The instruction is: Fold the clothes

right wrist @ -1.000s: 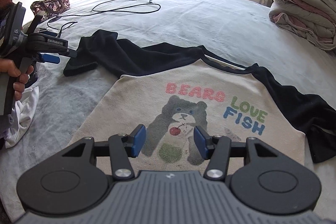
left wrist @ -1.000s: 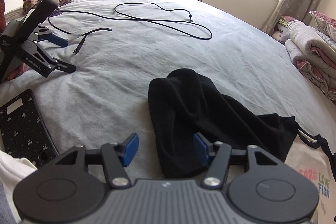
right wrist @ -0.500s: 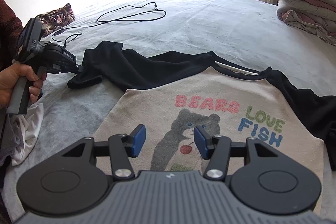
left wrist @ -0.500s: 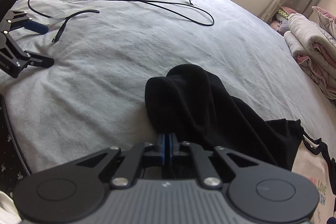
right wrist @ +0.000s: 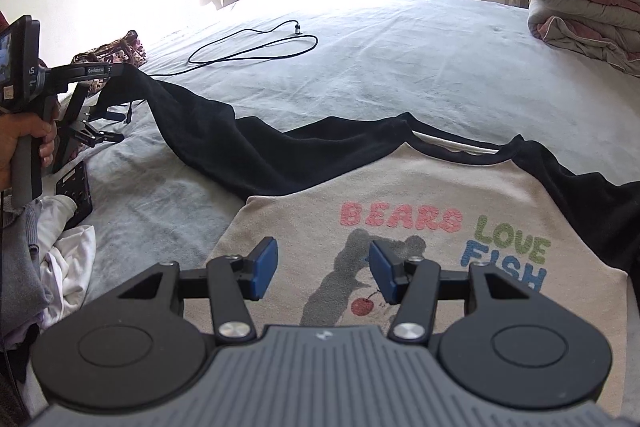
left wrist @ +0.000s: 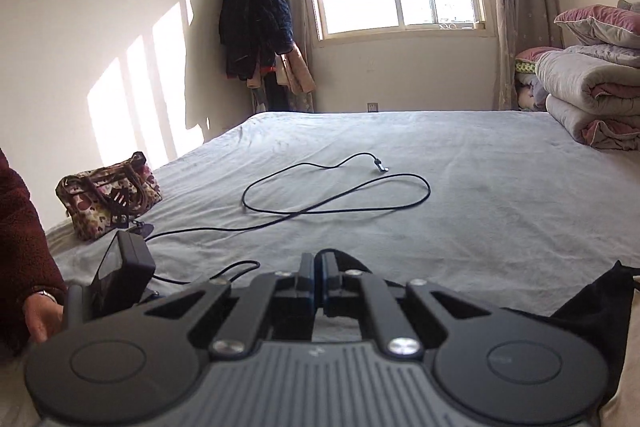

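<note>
A beige shirt (right wrist: 420, 187) with black sleeves and a "BEARS LOVE FISH" bear print lies flat on the grey bed (right wrist: 400, 59). Its left black sleeve (right wrist: 208, 131) rises off the bed toward my left gripper (right wrist: 122, 67), which is shut on the cuff and held up by a hand. In the left wrist view that gripper (left wrist: 319, 267) shows its blue pads pressed together, with black cloth around the tips and more black sleeve (left wrist: 592, 307) at the right. My right gripper (right wrist: 323, 273) hovers open over the bear print, with nothing between its pads.
A long black cable (left wrist: 340, 195) loops across the middle of the bed. A patterned handbag (left wrist: 108, 195) sits at the left edge. Folded quilts (left wrist: 592, 99) are stacked at the right. A spare gripper (right wrist: 92, 135), a dark patterned case (right wrist: 76, 195) and white clothes (right wrist: 68, 259) lie near left.
My left gripper closed on the black sleeve's cuff, then rose and tipped up, lifting the sleeve off the bed. The right gripper stayed open over the print.
</note>
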{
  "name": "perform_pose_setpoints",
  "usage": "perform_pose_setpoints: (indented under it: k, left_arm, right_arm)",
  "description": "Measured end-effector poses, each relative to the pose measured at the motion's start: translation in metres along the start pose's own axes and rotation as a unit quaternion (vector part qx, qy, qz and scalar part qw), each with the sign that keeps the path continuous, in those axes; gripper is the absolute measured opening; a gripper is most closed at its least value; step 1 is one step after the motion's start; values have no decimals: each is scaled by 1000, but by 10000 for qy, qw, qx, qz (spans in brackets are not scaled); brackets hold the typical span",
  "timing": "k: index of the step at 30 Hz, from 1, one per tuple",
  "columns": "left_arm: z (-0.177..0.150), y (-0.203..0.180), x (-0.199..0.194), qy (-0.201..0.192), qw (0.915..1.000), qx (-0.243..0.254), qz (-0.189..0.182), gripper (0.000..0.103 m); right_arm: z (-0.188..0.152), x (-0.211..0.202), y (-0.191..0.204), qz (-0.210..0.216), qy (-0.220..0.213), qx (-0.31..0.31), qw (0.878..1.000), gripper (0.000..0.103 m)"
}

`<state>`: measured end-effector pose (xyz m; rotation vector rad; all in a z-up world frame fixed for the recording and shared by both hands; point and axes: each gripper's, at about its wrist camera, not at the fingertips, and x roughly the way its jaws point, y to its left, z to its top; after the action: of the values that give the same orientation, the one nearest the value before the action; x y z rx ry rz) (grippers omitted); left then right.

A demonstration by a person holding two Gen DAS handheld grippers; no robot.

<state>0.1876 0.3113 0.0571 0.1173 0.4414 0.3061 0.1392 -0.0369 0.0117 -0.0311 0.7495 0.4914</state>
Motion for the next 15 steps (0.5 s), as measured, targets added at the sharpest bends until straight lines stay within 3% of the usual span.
perform_pose_setpoints:
  k: [2,7,11,15]
  left_arm:
    - [-6,2,-4,3,9997,252,69,3]
    - [-30,12,10,963,9949,271,81,5]
    - [-35,35,20,1508,9868,-592,46,9]
    - [-38,55,17,1651,9738,-1549,-212,27]
  right_arm:
    - [0,2,1,44,13,36,10000,55]
    - [1,5,3,110,42,67,9999,55]
    - [1,3,3,99,43,48,9999,55]
    - [0,2,1,94,63,41,9999,55]
